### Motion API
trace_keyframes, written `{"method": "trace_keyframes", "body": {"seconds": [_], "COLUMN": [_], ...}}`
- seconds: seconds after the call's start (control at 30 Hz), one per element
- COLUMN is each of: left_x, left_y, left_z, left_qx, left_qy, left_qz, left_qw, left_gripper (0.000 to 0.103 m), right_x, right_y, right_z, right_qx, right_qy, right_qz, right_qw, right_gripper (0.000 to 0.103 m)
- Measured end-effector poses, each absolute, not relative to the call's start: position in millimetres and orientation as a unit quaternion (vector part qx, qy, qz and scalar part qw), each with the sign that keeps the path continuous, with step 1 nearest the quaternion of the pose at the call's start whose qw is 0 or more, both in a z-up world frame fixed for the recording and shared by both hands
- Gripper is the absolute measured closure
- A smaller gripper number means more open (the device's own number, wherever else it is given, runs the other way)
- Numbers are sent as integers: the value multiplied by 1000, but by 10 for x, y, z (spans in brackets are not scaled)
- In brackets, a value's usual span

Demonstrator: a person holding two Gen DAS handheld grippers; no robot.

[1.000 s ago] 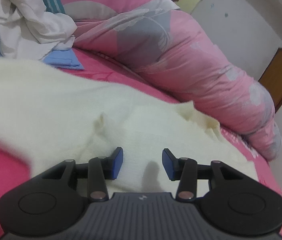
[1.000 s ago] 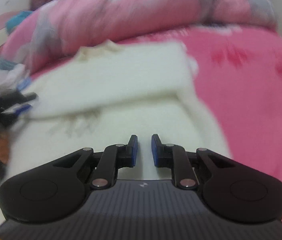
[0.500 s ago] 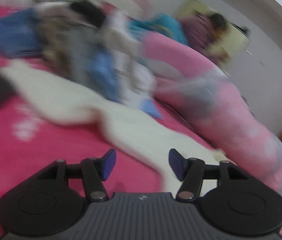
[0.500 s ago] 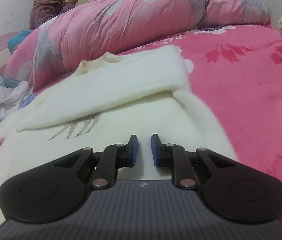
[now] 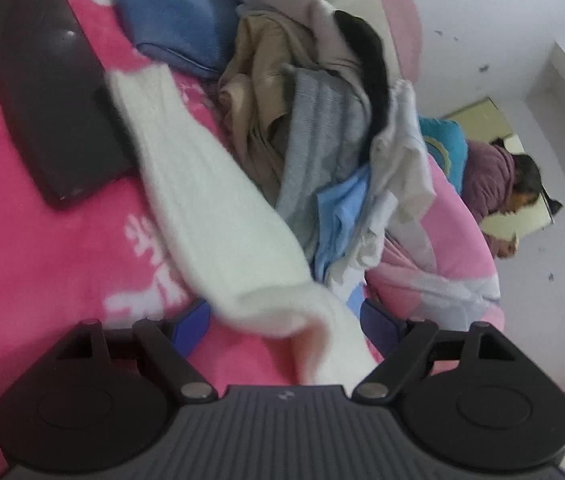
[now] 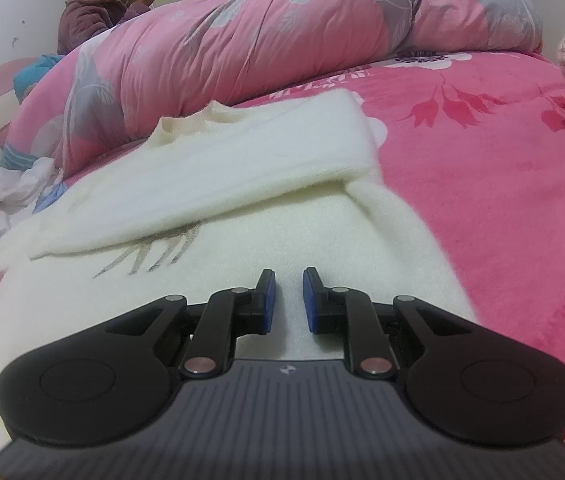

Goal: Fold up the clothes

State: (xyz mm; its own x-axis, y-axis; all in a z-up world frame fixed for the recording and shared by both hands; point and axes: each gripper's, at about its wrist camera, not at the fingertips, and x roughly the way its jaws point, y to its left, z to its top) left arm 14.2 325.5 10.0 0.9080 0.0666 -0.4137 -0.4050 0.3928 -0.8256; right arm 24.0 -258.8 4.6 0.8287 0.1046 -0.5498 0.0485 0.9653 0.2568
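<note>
**White sweater: one sleeve folded, second sleeve pending**

While the right gripper (image 6: 285, 300) sits low over the white sweater (image 6: 242, 216), its jaws stand nearly together with only a narrow slot between the blue pads; fabric shows through the slot, but I cannot tell whether any is pinched.

Sweater position: spread flat on the pink floral bedsheet (image 6: 482, 184), collar toward the rolled pink quilt (image 6: 282, 36).

Done, judged from the right wrist view: one sleeve is laid across the chest, forming a long band over the body panel.

Left, judged from the left wrist view: the other sleeve (image 5: 202, 200) lies stretched out straight on the sheet, its cuff beside a dark flat case (image 5: 46, 92). The left gripper (image 5: 282, 320) is at the shoulder end of that sleeve, jaws wide and opening; cloth lies between the pads but neither pad presses on it.

Estimate: early-to-middle stage for this garment. Second sleeve fold and body fold not yet done.

Backlog: a heap of unfolded clothes (image 5: 322, 112) sits just beyond the sleeve. A person (image 6: 98, 12) sits behind the quilt, uninvolved.
</note>
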Motion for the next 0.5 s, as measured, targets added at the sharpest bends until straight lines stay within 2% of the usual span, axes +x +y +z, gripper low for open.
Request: {"method": "trace_keyframes", "body": {"seconds": [0.1, 0.17, 0.23, 0.27, 0.33, 0.4, 0.5], "left_x": [241, 286, 306, 312, 320, 322, 381], "left_y": [3253, 3239, 3187, 3159, 3104, 3057, 3001], "left_z": [117, 131, 192, 230, 307, 378, 455], "left_qx": [-536, -532, -501, -481, -443, -413, -382], "left_qy": [155, 146, 132, 125, 114, 113, 107], "left_qz": [171, 186, 194, 198, 209, 231, 251], "left_qw": [812, 813, 833, 845, 864, 874, 883], "left_gripper": [21, 30, 45, 49, 74, 88, 90], "right_x": [241, 241, 241, 241, 241, 241, 241], "right_y": [-2596, -2603, -2611, -2614, -2621, -2628, -2639], "right_z": [43, 41, 39, 38, 35, 33, 30], "right_qx": [133, 136, 138, 139, 141, 143, 146], "right_qy": [292, 292, 291, 291, 291, 290, 290], "right_qz": [16, 17, 18, 18, 19, 20, 21], "right_qw": [947, 947, 947, 946, 946, 946, 946], "right_gripper": [89, 89, 89, 89, 89, 89, 89]}}
